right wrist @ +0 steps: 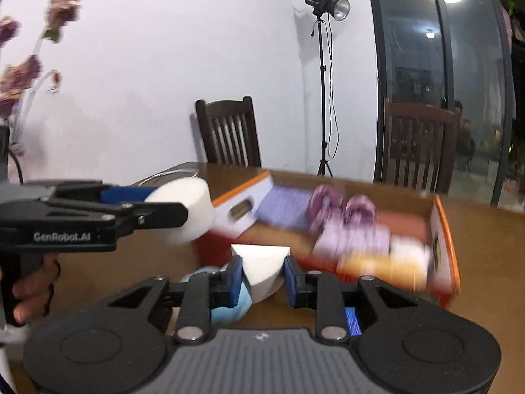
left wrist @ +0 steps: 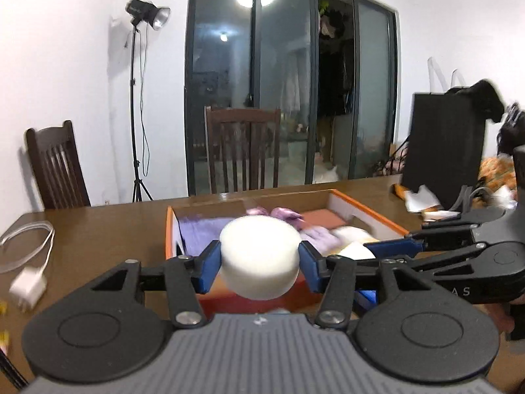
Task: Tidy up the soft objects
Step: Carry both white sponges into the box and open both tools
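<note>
Brown wooden table (left wrist: pixel 98 226) carries everything: nearest, the left gripper (left wrist: pixel 259 259) clamps a round white foam cylinder (left wrist: pixel 261 256) before the orange-rimmed cardboard box (left wrist: pixel 370 211); the right gripper (right wrist: pixel 262 279) pinches a white foam wedge (right wrist: pixel 262 266) beside that box, purple soft items (right wrist: pixel 341 223) inside.

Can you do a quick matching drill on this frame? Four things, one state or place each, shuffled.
Things:
1. round white sponge
2. wedge-shaped white sponge
3. purple cloth
4. white charger

States:
A. lying in the orange-rimmed box
B. held in the right gripper
C. on the table, left of the box
D. held in the left gripper

Pairs: 1-D, 2-B, 3-A, 4-C
</note>
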Available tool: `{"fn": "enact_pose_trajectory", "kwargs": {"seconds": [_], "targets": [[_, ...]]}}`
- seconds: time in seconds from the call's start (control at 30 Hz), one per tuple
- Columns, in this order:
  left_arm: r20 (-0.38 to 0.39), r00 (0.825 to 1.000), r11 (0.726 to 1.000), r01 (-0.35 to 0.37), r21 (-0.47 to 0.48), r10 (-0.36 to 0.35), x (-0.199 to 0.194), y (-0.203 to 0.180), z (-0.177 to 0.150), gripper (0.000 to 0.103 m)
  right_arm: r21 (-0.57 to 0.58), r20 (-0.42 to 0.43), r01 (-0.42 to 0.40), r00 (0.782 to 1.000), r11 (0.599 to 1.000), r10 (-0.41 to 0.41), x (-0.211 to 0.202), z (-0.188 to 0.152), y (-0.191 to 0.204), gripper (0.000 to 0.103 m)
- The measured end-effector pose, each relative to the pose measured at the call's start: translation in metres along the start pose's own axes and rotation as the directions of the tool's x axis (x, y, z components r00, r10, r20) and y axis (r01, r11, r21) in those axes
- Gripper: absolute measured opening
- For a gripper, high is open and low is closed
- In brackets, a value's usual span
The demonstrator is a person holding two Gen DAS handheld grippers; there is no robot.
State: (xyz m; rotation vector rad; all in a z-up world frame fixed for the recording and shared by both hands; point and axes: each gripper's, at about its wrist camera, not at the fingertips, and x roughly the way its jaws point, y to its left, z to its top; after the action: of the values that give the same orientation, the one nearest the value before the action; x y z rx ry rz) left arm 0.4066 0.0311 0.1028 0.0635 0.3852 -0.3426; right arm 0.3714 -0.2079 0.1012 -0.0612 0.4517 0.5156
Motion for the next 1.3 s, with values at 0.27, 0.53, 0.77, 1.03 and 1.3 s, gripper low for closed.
{"fn": "enact_pose_trajectory", "kwargs": {"seconds": [0.27,0.53,0.77,1.03,1.3], "targets": [[-0.181,0.981,0.997,-0.071,-0.001,0.07,0.123,0.037,0.021,0.052,-0.079,-0.169,0.017,0.985,0.997,-0.03,0.133,0.051,-0.029,0.027],[-0.187,0.981,0.997,-0.061,-0.055,0.05,0.136,0.057,0.007,0.073,-0.112,-0.232,0.037,0.971,0.993,-0.063,0.175,0.046,-0.024,0.054],[-0.142,0.988,0.996,-0.072,-0.062,0.062,0.101,0.059,0.021,0.076,-0.114,-0.206,0.056,0.976,0.992,-0.078,0.153,0.052,-0.026,0.056],[-0.047,0.996,0.996,-0.077,-0.038,0.075,0.017,0.039,0.042,0.081,-0.119,-0.118,0.103,0.986,0.988,-0.117,0.067,0.071,-0.02,0.061],[0.028,0.997,0.997,-0.066,-0.026,0.067,-0.082,-0.001,0.016,0.085,-0.076,-0.02,0.114,0.993,0.991,-0.116,-0.039,0.046,0.0,0.075]]}}
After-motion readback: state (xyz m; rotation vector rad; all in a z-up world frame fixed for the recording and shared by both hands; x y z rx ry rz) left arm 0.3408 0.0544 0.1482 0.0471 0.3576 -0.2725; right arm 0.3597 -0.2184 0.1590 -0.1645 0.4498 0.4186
